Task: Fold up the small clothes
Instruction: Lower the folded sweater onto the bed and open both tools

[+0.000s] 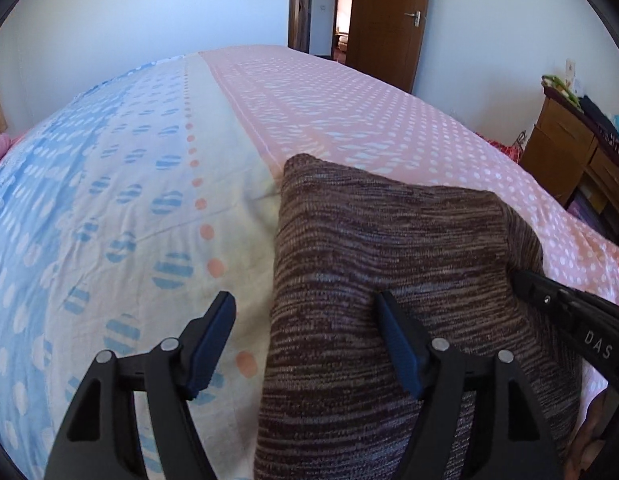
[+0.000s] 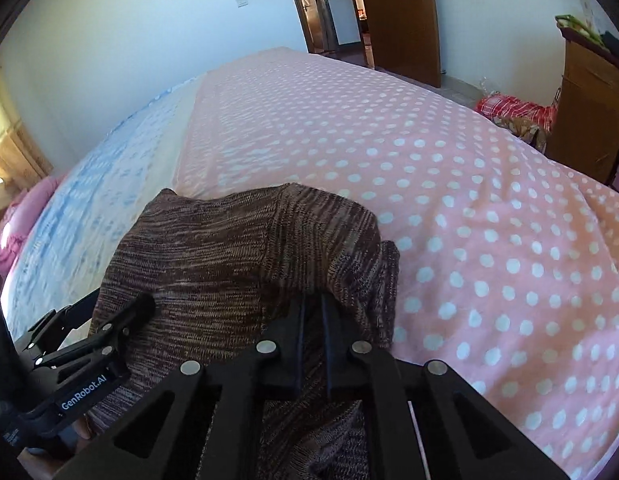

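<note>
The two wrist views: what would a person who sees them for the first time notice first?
First comes the brown knitted garment, lying on the near part of the bed between the two grippers. The right gripper has its fingers shut on a raised fold of it, while the left gripper stands open over its left edge. Behind them spreads the dotted bedsheet, pink on the right and blue on the left.

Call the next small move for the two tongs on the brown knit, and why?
Probably close the left tongs on the brown knit's near left edge. They stand open, one finger over the bedsheet, while the right tongs are shut on a bunched fold; both corners need holding before folding.
</note>
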Available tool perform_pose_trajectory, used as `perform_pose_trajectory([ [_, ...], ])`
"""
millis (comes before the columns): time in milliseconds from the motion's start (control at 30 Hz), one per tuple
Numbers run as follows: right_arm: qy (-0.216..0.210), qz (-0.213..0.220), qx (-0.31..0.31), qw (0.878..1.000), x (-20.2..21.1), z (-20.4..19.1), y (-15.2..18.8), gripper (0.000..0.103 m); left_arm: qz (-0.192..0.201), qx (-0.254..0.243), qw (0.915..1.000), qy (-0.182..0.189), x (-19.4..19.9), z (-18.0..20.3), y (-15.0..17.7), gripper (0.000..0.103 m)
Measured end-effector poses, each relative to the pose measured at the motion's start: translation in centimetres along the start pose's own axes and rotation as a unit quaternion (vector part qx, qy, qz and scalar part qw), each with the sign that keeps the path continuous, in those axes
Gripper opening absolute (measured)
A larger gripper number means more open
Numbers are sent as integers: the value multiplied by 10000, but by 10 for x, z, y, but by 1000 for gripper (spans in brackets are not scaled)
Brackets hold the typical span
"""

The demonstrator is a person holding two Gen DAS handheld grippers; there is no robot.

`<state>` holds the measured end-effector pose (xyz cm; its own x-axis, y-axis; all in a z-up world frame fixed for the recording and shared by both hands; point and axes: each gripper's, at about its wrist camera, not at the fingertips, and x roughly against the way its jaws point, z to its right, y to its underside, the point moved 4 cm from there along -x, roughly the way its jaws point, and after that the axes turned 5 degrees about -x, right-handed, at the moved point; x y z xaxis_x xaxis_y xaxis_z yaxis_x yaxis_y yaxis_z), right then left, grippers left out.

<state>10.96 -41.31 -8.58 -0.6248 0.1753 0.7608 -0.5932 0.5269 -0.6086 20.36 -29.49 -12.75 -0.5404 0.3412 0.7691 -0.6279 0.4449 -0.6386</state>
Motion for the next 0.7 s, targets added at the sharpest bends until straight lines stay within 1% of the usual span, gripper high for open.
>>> perform_pose_trajectory([
  [100,96,496,213,9985,36,-10,4,6,134,-231,9996,-88,16,3,2,75],
  [133,108,634,382,9972,55,-17,12,6,185,-281,9994,-98,23,2,4,74],
  [200,105,663,601,9959,74,-26,19,6,223,-303,9993,-75,34,1,9,74],
  [300,3,451,889,9950,89,-40,47,7,255,-254,9993,-39,49,0,19,74],
  [400,140,150,1102,9937,79,-41,79,8,311,-318,9990,-73,60,1,30,74],
  [467,255,-96,987,9947,70,-32,93,8,321,-408,9986,-136,64,3,39,74],
  [533,257,-458,776,9956,54,-19,98,9,234,-495,9983,-181,62,4,49,74],
  [600,160,-407,543,9976,60,-17,98,9,92,-525,9983,-214,55,6,61,74],
  [633,133,-454,430,9980,60,-14,98,9,29,-513,9984,-218,51,4,66,74],
  [700,139,-463,281,9984,63,-11,100,9,-33,-480,9986,-224,48,3,75,75],
])
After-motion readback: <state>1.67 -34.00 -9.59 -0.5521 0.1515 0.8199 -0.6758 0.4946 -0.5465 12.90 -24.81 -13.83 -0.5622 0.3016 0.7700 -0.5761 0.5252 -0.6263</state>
